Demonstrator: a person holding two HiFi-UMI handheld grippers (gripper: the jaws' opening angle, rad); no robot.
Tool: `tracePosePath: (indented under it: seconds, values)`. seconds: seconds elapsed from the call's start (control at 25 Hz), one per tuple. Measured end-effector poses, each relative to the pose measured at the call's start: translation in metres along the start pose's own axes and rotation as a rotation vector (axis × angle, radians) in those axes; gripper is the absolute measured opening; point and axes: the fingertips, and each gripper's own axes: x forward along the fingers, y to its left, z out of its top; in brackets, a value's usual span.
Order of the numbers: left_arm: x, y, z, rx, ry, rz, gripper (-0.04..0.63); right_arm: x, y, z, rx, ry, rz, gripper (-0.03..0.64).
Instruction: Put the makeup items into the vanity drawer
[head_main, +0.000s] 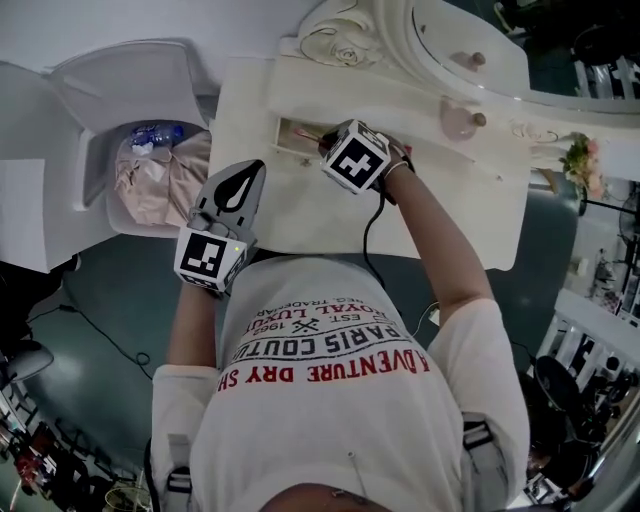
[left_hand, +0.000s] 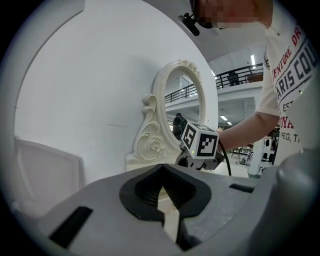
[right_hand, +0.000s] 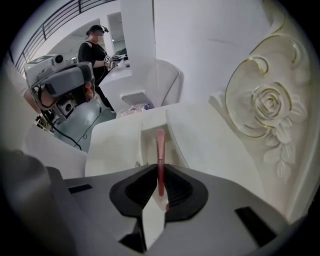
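Your R claw (right_hand: 160, 185) pinches a slim pink makeup stick (right_hand: 160, 150), jaws narrow around it, tip aimed steeply down at the open drawer (head_main: 296, 136) near the left end of the cream desk (head_main: 330, 220). The stick's far end shows over the drawer opening; can't tell if it touches. Carved rose scroll (right_hand: 267, 107) stands just to the R. Your L claw (left_hand: 161, 195) hovers off the desk's front-left edge, jaws drawn together w/ nothing btwn them, facing the oval mirror (left_hand: 184, 102). White bin (head_main: 150, 170) w/ plastic bags sits beside the desk
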Motion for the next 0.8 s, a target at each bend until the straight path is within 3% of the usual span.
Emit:
tracePosePath:
  seconds: [0.32,0.8]
  values:
    - [-0.01,0.01,-0.009,0.005,0.025,0.022,0.003,0.025,-0.007,0.007,0.017,0.051,0.004,0.041]
    - [-0.012,0.01,-0.012,0.011,0.04,0.012,0.003,0.028,-0.008,0.005,0.129,-0.025,-0.034,0.069]
